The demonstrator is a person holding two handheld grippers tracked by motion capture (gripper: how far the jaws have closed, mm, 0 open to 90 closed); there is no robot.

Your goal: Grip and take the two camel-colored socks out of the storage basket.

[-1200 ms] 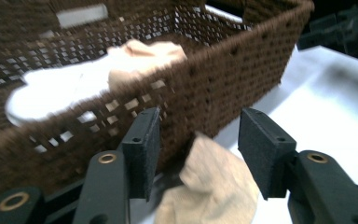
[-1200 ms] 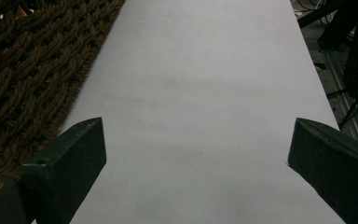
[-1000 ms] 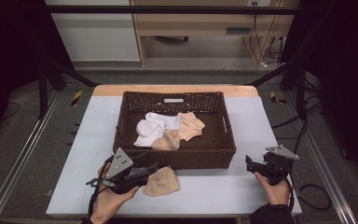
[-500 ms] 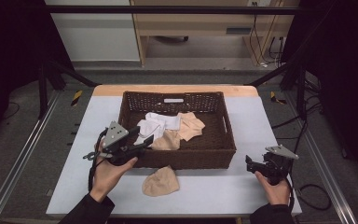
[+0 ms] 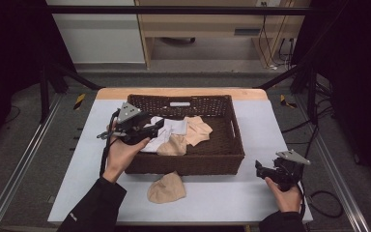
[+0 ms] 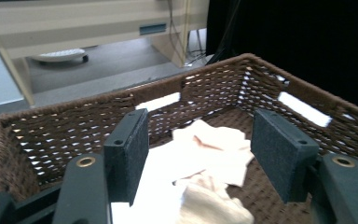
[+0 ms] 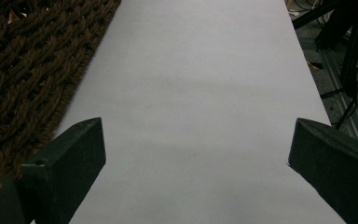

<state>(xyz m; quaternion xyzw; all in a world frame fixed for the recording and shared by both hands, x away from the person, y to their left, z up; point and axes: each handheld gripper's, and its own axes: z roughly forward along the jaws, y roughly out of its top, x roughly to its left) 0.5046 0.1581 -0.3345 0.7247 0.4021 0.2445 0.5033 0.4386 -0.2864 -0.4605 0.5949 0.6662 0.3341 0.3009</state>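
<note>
white cloth (image 5: 166,133) partly hidden, perhaps folded

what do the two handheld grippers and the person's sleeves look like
Both the left gripper and the right gripper are black, each topped by a grey three-cornered plate, with a black cable trailing off. Their jaws are flat, dark rectangular pads; brass-coloured rivets show near the base. The sleeves are black.

The woven basket (image 5: 188,162) stands mid-frame in the high view, its walls barring any level approach to the cloths (image 5: 178,135) inside; the way in is from above. A beige cloth (image 5: 166,187) lies on the surface (image 5: 251,193) just in front of it. The lower right and far left of the surface lie bare.
</note>
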